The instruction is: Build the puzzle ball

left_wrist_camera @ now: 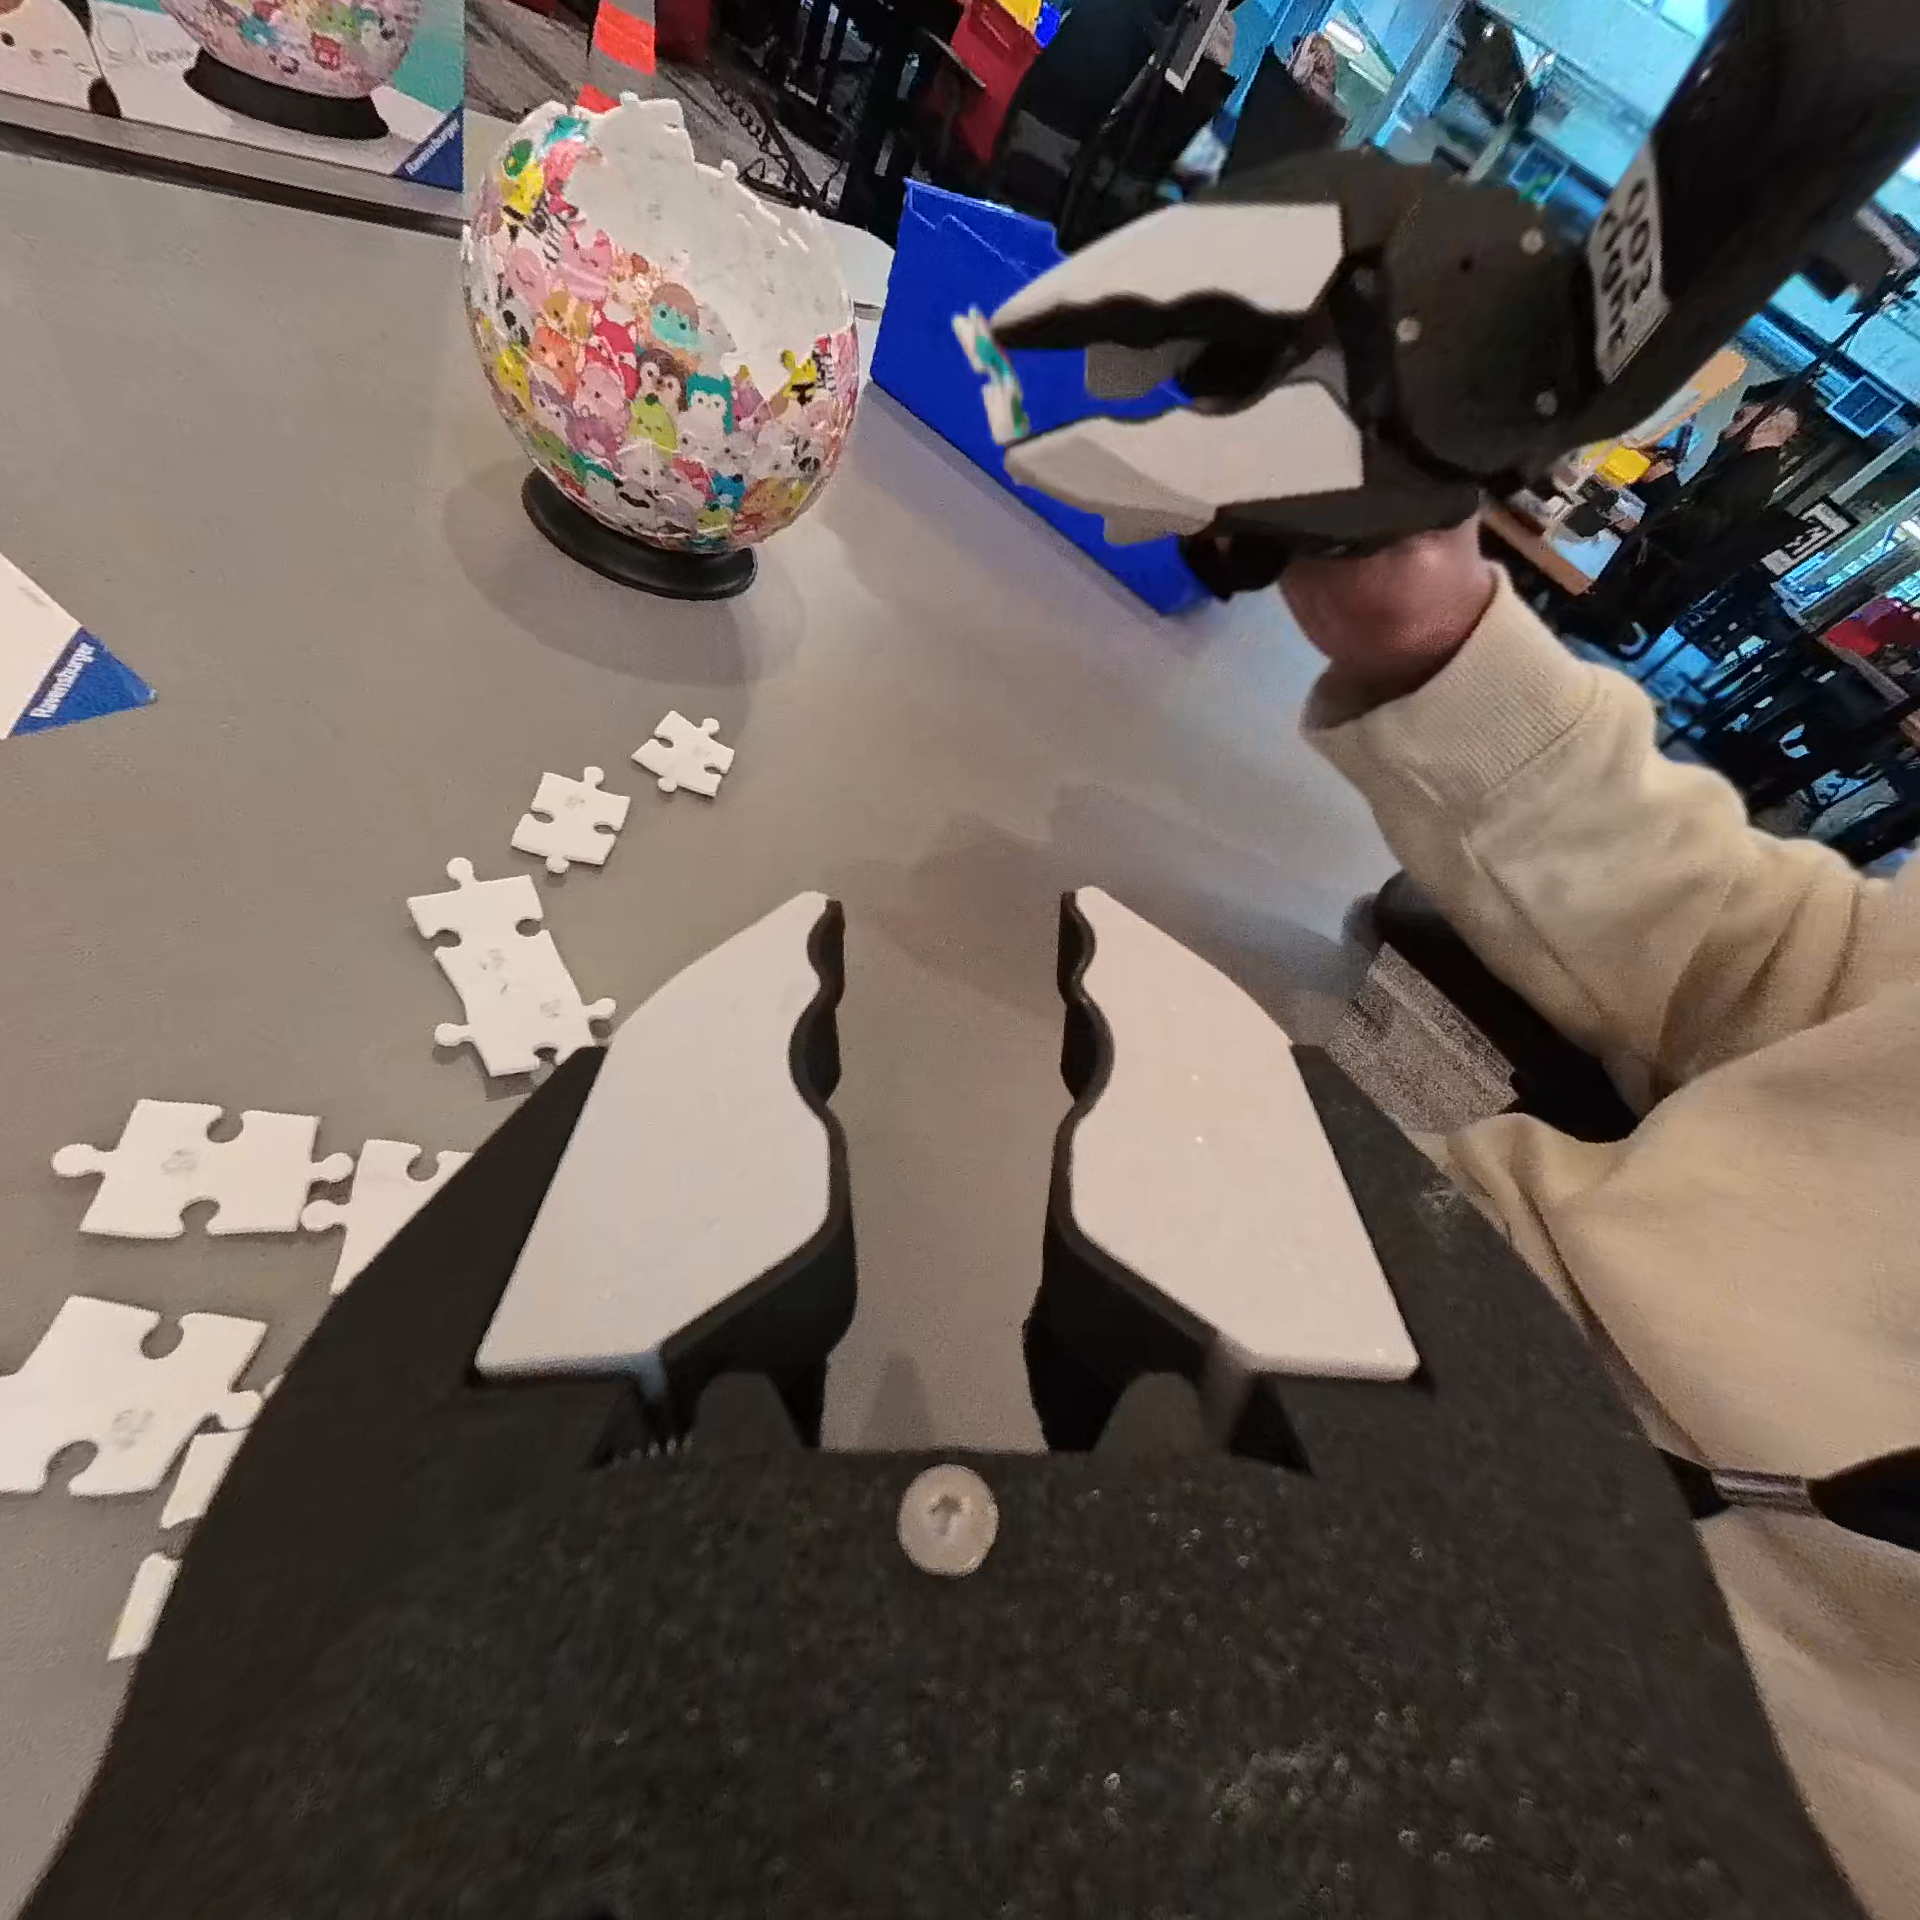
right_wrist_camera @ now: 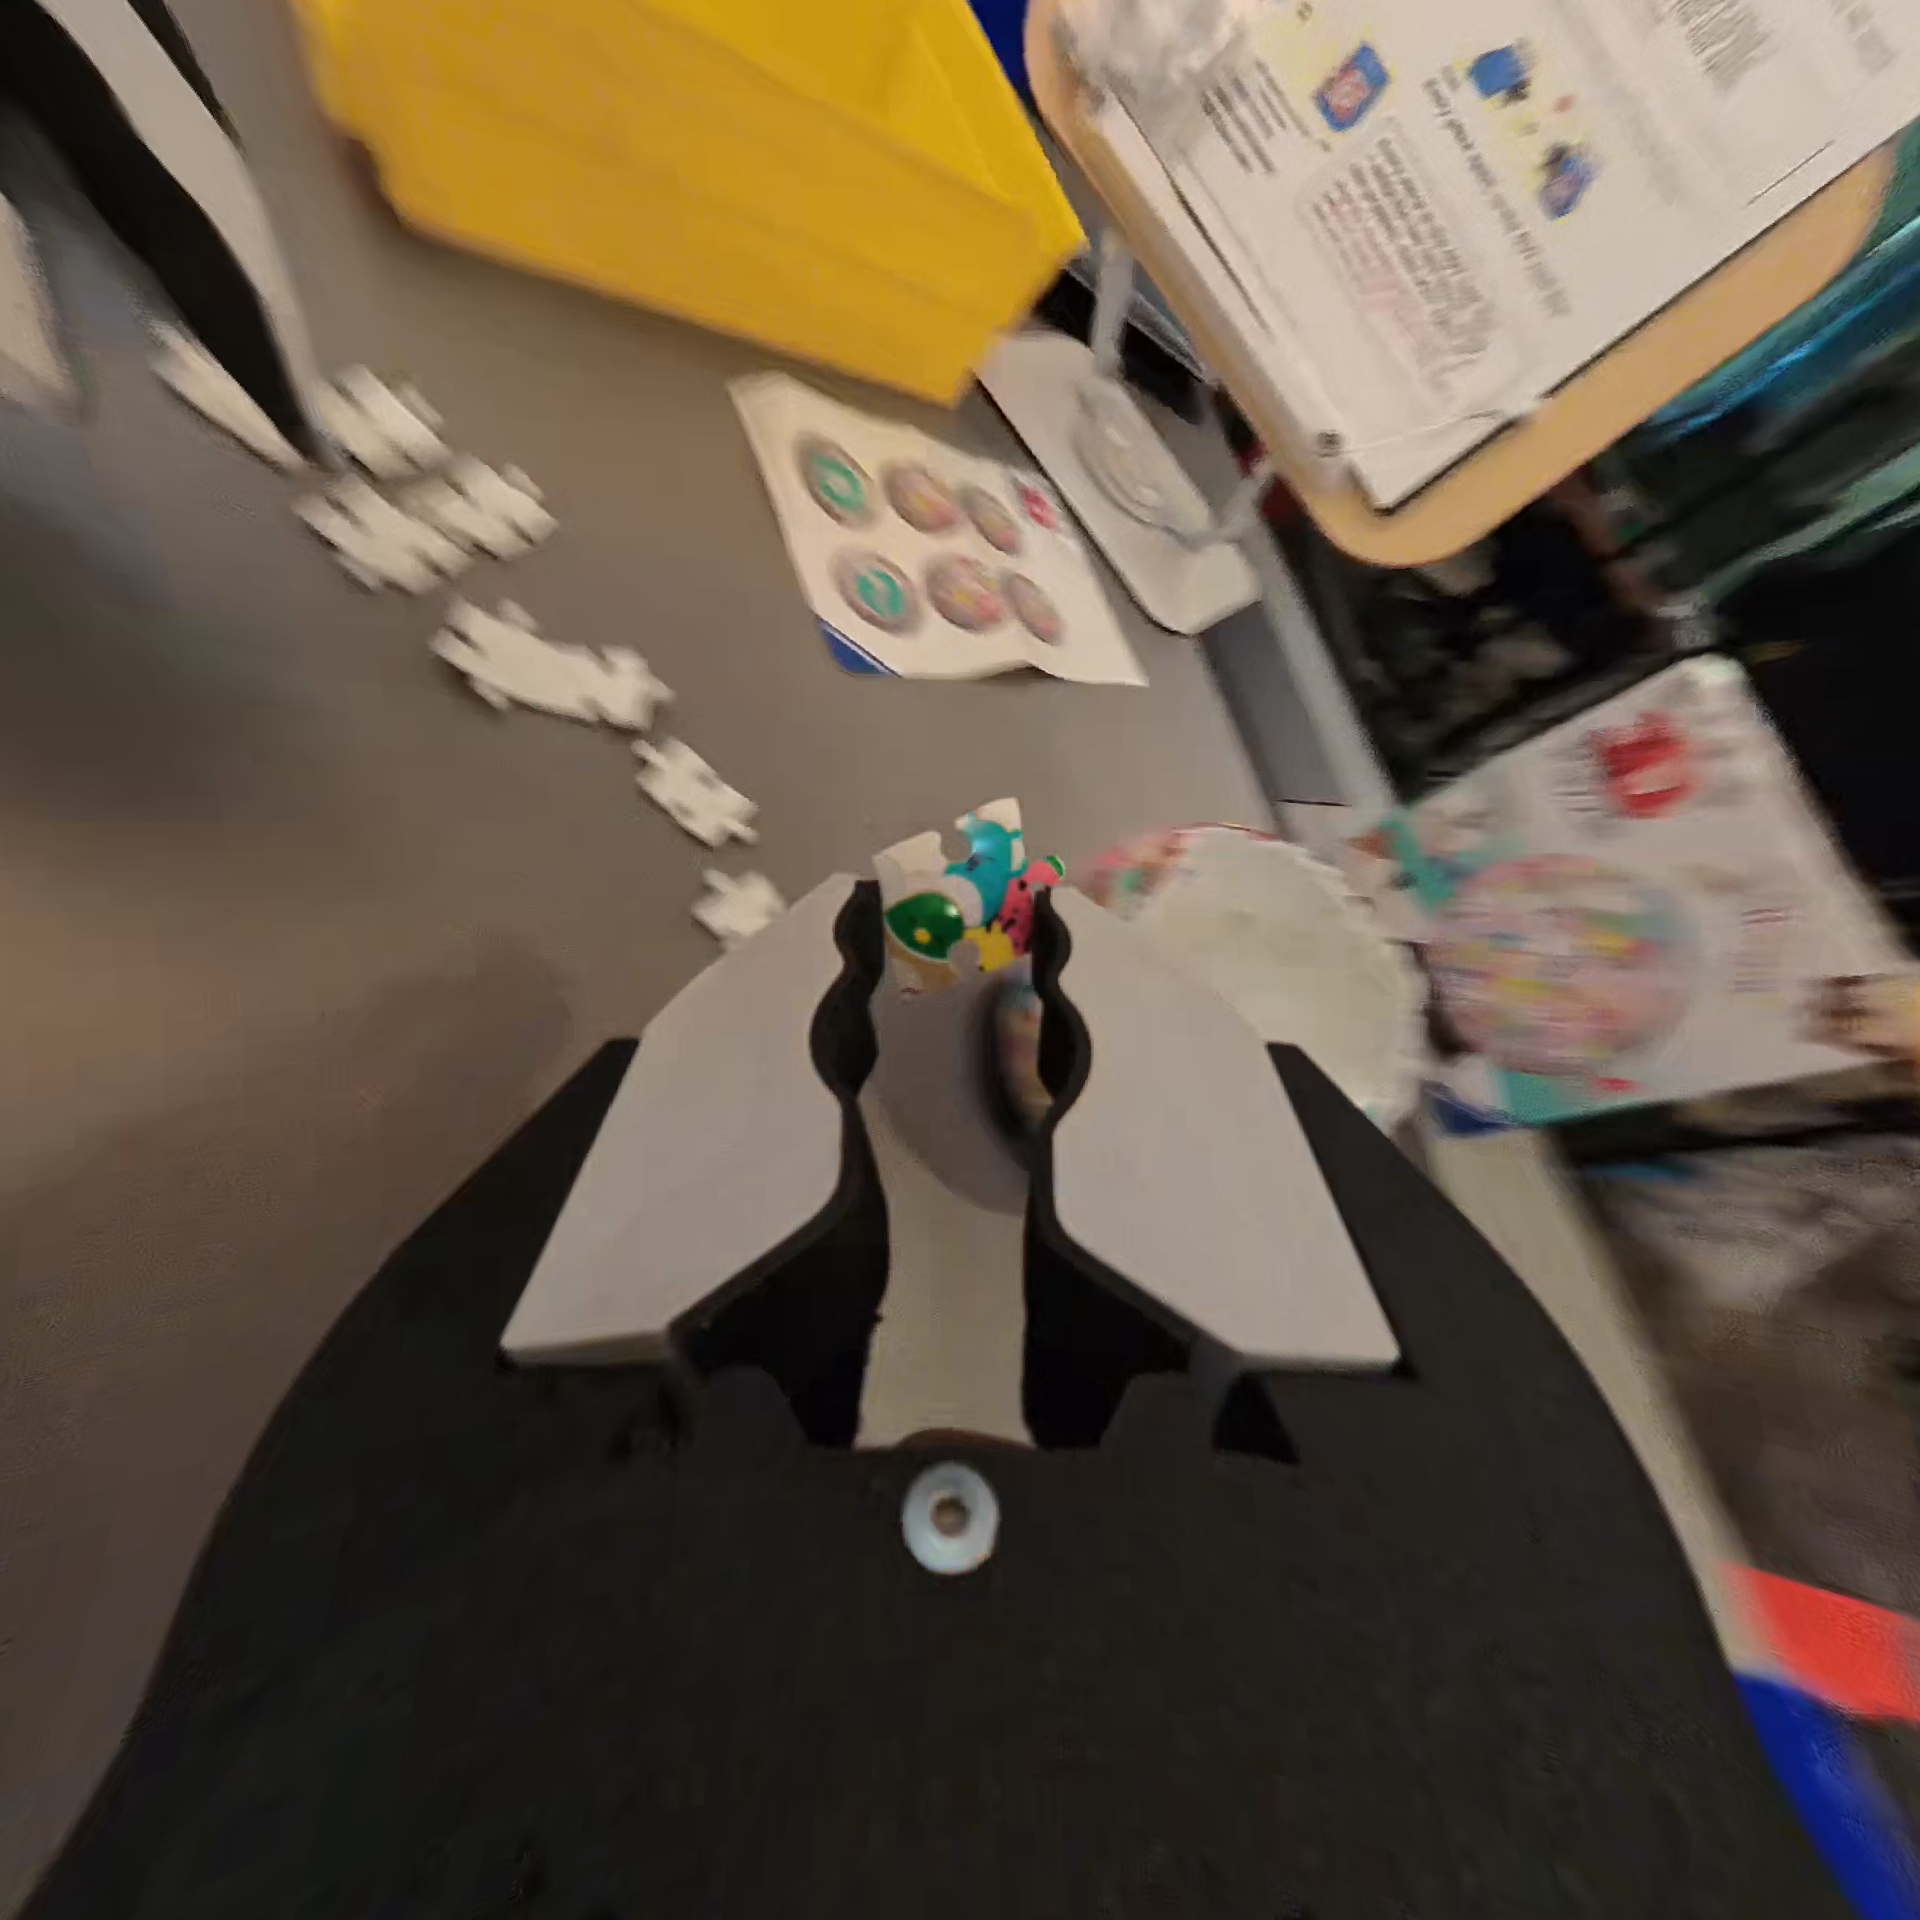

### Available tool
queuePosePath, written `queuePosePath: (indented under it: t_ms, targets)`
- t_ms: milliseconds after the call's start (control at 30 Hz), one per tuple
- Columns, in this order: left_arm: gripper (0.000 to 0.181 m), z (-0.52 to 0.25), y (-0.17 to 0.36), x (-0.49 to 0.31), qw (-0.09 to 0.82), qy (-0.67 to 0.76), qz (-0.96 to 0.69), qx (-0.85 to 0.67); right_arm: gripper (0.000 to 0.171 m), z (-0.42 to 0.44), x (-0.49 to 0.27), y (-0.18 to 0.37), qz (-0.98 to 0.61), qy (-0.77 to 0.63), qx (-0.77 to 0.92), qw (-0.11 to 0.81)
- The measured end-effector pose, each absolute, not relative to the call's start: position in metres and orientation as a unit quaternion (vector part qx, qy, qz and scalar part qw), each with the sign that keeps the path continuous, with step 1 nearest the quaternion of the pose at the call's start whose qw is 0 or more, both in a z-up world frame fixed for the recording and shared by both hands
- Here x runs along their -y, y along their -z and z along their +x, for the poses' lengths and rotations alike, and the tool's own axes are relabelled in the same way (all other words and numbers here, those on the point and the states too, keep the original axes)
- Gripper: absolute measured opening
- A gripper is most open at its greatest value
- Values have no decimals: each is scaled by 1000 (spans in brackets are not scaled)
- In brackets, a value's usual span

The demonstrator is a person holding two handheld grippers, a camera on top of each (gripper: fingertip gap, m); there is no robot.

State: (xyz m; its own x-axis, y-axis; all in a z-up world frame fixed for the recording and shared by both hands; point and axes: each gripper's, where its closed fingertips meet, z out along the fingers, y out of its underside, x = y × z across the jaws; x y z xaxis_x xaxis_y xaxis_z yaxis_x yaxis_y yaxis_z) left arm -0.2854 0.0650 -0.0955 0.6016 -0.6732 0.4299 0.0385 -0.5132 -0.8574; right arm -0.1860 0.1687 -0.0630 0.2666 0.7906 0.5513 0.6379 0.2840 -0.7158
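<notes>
The half-built puzzle ball (left_wrist_camera: 655,353), colourful outside and white inside, stands open-topped on a black ring stand (left_wrist_camera: 634,545) on the grey table. It shows blurred in the right wrist view (right_wrist_camera: 1247,935). My right gripper (left_wrist_camera: 1003,390) hovers in the air right of the ball, shut on a colourful puzzle piece (right_wrist_camera: 966,899) held at its fingertips (right_wrist_camera: 956,914). My left gripper (left_wrist_camera: 951,914) is open and empty, low over the table in front of the ball. Several white face-down pieces (left_wrist_camera: 509,966) lie left of it.
A blue bin (left_wrist_camera: 977,416) stands behind the ball. The puzzle box (left_wrist_camera: 260,73) lies at the far left edge. A yellow bin (right_wrist_camera: 707,177), an instruction sheet (right_wrist_camera: 935,540) and a clipboard with paper (right_wrist_camera: 1507,208) are beyond the loose pieces. A cream sleeve (left_wrist_camera: 1610,935) reaches in from the right. My hands' fingertips stand some 15 cm from each other.
</notes>
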Motion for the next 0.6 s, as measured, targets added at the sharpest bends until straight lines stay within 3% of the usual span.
queuePosePath:
  t_ms: [133, 400, 600]
  targets:
    - [39, -283, 96, -65, 447, 396, -774, -209, 27, -174, -199, 64, -537, 115, 682, 483]
    - [36, -269, 95, -96, 423, 443, -767, -194, 27, -226, -137, 81, -473, 59, 726, 496]
    - [19, -260, 87, -93, 363, 545, -732, -186, 27, -247, -93, 109, -454, -2, 750, 482]
